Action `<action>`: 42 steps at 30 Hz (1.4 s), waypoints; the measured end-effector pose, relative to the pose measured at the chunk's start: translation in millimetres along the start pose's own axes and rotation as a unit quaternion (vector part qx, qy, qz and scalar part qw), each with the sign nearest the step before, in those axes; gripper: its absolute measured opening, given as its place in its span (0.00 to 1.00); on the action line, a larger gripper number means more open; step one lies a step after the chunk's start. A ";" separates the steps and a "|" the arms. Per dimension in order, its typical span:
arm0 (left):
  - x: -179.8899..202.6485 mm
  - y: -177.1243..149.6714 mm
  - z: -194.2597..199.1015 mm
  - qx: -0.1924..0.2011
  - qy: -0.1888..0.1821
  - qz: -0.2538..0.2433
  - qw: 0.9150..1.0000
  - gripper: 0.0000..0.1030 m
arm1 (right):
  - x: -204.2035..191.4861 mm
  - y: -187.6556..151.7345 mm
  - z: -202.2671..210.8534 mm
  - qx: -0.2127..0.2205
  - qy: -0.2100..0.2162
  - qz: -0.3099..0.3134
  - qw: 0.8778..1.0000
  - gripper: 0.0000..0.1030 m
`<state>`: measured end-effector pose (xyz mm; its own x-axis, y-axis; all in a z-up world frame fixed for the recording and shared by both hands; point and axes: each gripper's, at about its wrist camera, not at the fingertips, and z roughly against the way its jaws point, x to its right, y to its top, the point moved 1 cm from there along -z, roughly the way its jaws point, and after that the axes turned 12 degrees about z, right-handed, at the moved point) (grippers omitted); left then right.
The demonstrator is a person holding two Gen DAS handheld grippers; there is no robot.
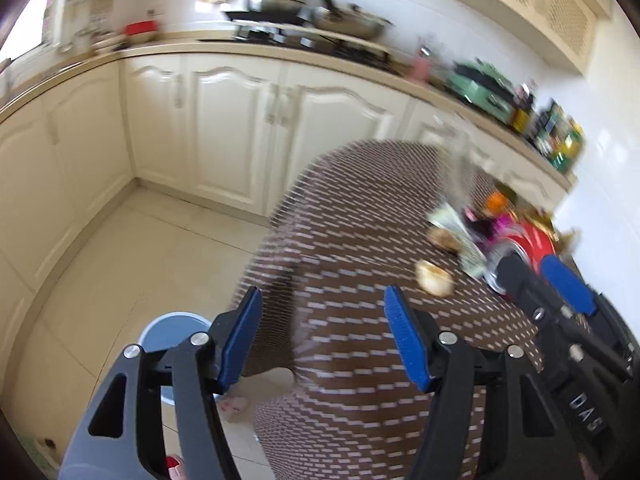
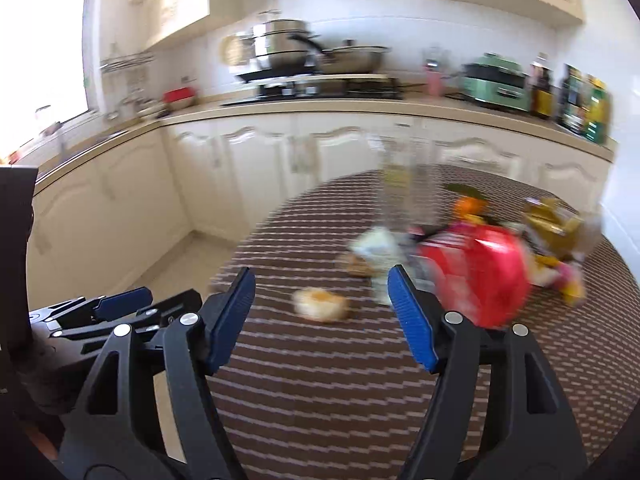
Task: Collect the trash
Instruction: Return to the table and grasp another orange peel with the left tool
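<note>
On the brown patterned table [image 2: 320, 392] the trash lies in a loose heap toward the far right edge, and both pictures are smeared by motion, so fine detail is uncertain. The largest piece is a red can [image 2: 480, 276] lying on its side, with a yellow wrapper [image 2: 554, 220] and pink scraps behind it, a pale crumpled packet [image 2: 378, 250] at its left, and an orange fruit [image 2: 470, 205] further back. A clear plastic bottle [image 2: 400, 184] seems to stand behind the heap. Nearer the middle of the table, apart from the heap, sits a small pale bread-like scrap [image 2: 320, 303], with a second brownish one [image 2: 356, 266] just beyond it. The right gripper [image 2: 322, 300] hangs over the near part of the table with its jaws spread wide and nothing between them; the bread scrap lies ahead between the fingers. The left gripper [image 1: 322, 328] is at the table's left edge, jaws likewise spread and empty, with a blue bin [image 1: 172, 334] on the floor below it. The can is probably light, stiff and smooth, so it may roll or dent; gripping across the middle of its body seems safest. The wrappers look limp and slippery and want a pinch on a raised fold. The bread scrap likely crumbles, so a gentle squeeze across its width would suit.
</note>
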<state>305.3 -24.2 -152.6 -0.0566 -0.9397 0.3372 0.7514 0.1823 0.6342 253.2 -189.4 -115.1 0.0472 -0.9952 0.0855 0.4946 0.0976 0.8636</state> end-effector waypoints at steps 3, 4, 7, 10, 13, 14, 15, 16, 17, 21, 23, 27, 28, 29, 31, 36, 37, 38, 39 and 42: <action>26.4 -7.2 -16.8 -0.021 -0.002 -0.023 1.000 0.61 | 31.9 -10.8 4.5 -0.005 -0.020 -0.019 1.000 0.67; 33.7 -9.3 -22.0 -0.027 -0.003 -0.031 0.999 0.61 | 39.7 -14.9 6.5 -0.007 -0.023 -0.027 0.999 0.68; 47.0 -15.7 -34.0 -0.040 0.006 -0.046 0.998 0.61 | 64.8 -21.0 7.6 -0.009 -0.024 -0.052 0.998 0.69; 59.4 -15.8 -42.1 -0.041 0.013 -0.058 0.997 0.61 | 79.8 -24.5 9.7 -0.010 -0.037 -0.063 0.997 0.71; 66.8 -13.4 -49.3 -0.042 0.021 -0.062 0.997 0.61 | 87.9 -26.6 6.8 -0.016 -0.036 -0.077 0.996 0.72; 70.2 -12.6 -51.3 -0.042 0.023 -0.063 0.997 0.61 | 90.2 -27.5 6.6 -0.017 -0.035 -0.079 0.996 0.72; 72.3 -12.2 -52.7 -0.042 0.025 -0.065 0.997 0.61 | 92.0 -27.7 5.9 -0.019 -0.036 -0.081 0.996 0.72; 72.2 -11.8 -53.4 -0.042 0.026 -0.067 0.997 0.61 | 93.6 -27.9 5.0 -0.020 -0.037 -0.083 0.996 0.72; 74.4 -10.4 -54.9 -0.042 0.029 -0.070 0.996 0.61 | 95.0 -27.3 3.9 -0.022 -0.039 -0.083 0.996 0.72; 86.5 -12.3 -64.6 -0.039 0.054 -0.094 0.993 0.61 | 101.5 -26.6 -0.8 -0.030 -0.043 -0.086 0.995 0.75; 89.3 -12.6 -67.3 -0.035 0.062 -0.101 0.992 0.61 | 106.4 -28.2 -1.6 -0.032 -0.045 -0.089 0.994 0.76; 90.9 -11.2 -67.1 -0.025 0.069 -0.105 0.992 0.36 | 115.6 -28.7 -3.6 -0.036 -0.053 -0.095 0.993 0.77; 90.5 -10.3 -66.8 -0.023 0.070 -0.104 0.992 0.36 | 119.8 -28.6 -4.5 -0.038 -0.058 -0.098 0.993 0.77; 89.6 -9.0 -66.2 -0.023 0.065 -0.102 0.992 0.36 | 123.2 -28.4 -5.5 -0.040 -0.061 -0.100 0.992 0.78; 88.1 -8.1 -64.4 -0.019 0.058 -0.098 0.993 0.36 | 129.2 -26.9 -11.8 -0.049 -0.067 -0.099 0.992 0.78; 84.2 -5.0 -51.9 -0.002 0.027 -0.083 0.996 0.35 | 138.8 -21.0 -34.1 -0.069 -0.049 -0.100 0.991 0.78; 83.7 -4.5 -50.1 0.000 0.025 -0.082 0.996 0.36 | 139.1 -19.8 -38.2 -0.074 -0.050 -0.097 0.991 0.78; 84.0 -4.2 -48.6 0.001 0.022 -0.080 0.997 0.35 | 139.3 -18.2 -43.3 -0.078 -0.046 -0.094 0.991 0.78; 83.4 -3.4 -46.8 0.002 0.018 -0.077 0.997 0.35 | 139.1 -17.9 -47.2 -0.081 -0.041 -0.092 0.992 0.78; 83.8 -3.4 -42.6 0.005 0.012 -0.074 0.997 0.35 | 136.9 -17.7 -56.5 -0.091 -0.023 -0.089 0.992 0.71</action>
<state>326.0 -115.8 -156.1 -0.1512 -0.9632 0.2222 0.7295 0.0430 0.6827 299.9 -327.5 -146.8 -0.0923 -0.9951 -0.0344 0.6408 -0.0858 0.7629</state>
